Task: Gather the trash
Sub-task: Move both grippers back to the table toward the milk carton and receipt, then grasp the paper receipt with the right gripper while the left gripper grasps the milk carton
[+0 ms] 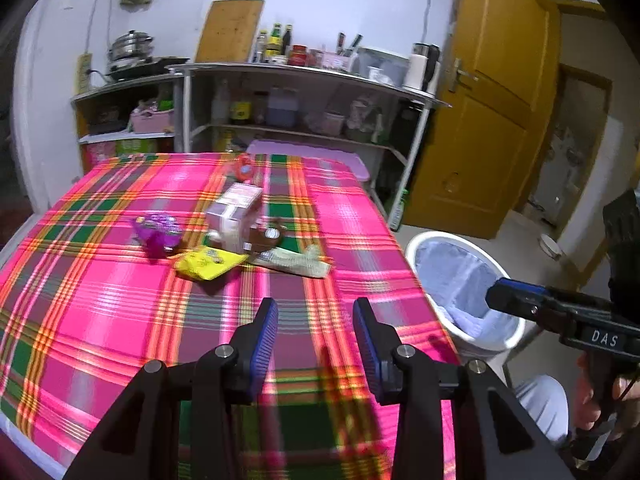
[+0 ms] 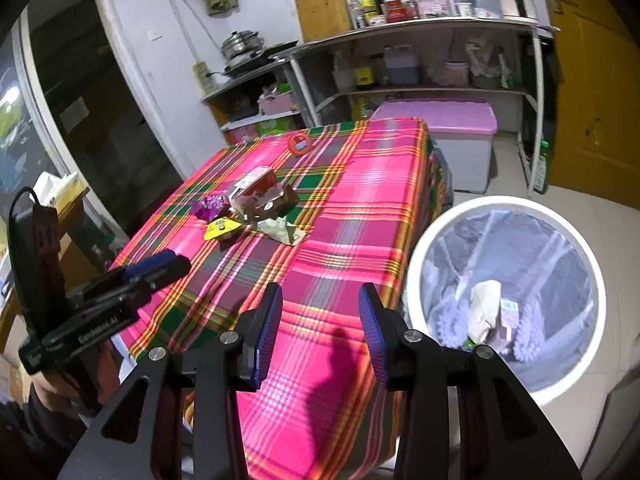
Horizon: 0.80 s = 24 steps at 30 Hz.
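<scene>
Trash lies in a cluster mid-table on the pink plaid cloth [image 1: 100,300]: a purple wrapper [image 1: 158,230], a yellow packet [image 1: 208,264], a pinkish carton [image 1: 236,216], a brown wrapper [image 1: 268,236] and a crumpled greenish paper [image 1: 296,262]. A red ring-shaped item [image 1: 244,166] lies farther back. My left gripper [image 1: 316,320] is open and empty above the near table. My right gripper [image 2: 320,308] is open and empty over the table's near right edge, beside the white lined bin [image 2: 424,248], which holds some trash [image 2: 486,308]. The cluster also shows in the right wrist view [image 2: 256,200].
Metal shelves [image 1: 304,76] with bottles, jars and a pot stand behind the table. A pink-lidded storage box [image 2: 460,128] sits on the floor behind it. A yellow door [image 1: 488,100] stands open at right. The bin [image 1: 420,248] stands on the floor off the table's right edge.
</scene>
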Each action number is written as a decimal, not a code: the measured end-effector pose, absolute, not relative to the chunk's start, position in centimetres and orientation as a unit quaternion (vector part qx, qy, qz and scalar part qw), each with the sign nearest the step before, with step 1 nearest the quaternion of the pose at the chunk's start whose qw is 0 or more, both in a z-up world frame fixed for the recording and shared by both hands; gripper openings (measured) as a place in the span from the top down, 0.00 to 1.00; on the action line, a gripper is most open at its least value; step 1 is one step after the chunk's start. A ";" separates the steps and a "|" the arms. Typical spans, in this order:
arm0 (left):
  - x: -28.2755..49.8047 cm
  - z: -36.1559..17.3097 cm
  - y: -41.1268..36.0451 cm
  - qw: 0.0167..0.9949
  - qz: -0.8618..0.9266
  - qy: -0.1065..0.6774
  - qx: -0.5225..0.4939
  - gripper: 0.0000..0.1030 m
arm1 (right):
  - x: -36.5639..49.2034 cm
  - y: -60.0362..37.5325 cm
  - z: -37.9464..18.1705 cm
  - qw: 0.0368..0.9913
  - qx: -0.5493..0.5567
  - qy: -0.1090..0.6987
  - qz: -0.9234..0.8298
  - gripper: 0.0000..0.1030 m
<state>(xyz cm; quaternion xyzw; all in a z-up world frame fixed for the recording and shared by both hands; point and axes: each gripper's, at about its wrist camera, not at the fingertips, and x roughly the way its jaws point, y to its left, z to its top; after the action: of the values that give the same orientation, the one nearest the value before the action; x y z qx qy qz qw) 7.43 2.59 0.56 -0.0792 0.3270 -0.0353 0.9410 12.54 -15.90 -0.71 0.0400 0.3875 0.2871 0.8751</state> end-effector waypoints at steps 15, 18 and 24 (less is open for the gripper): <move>9.5 -0.2 9.2 0.940 0.021 0.325 -0.099 0.52 | 16.4 -9.9 -2.5 0.858 -0.018 0.403 0.320 0.60; 10.3 -0.3 9.9 0.939 0.018 0.327 -0.102 0.52 | 17.5 -8.5 -2.9 0.855 -0.034 0.404 0.325 0.57; 11.9 -0.3 10.9 0.939 0.015 0.329 -0.098 0.52 | 19.3 -6.0 -4.0 0.847 -0.068 0.406 0.335 0.50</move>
<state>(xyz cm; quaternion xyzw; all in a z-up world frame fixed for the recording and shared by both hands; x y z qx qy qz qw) 11.91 10.91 -0.34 -0.0979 0.3286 0.0151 0.9392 19.29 -5.96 -3.95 -0.0676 0.4061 0.3352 0.8474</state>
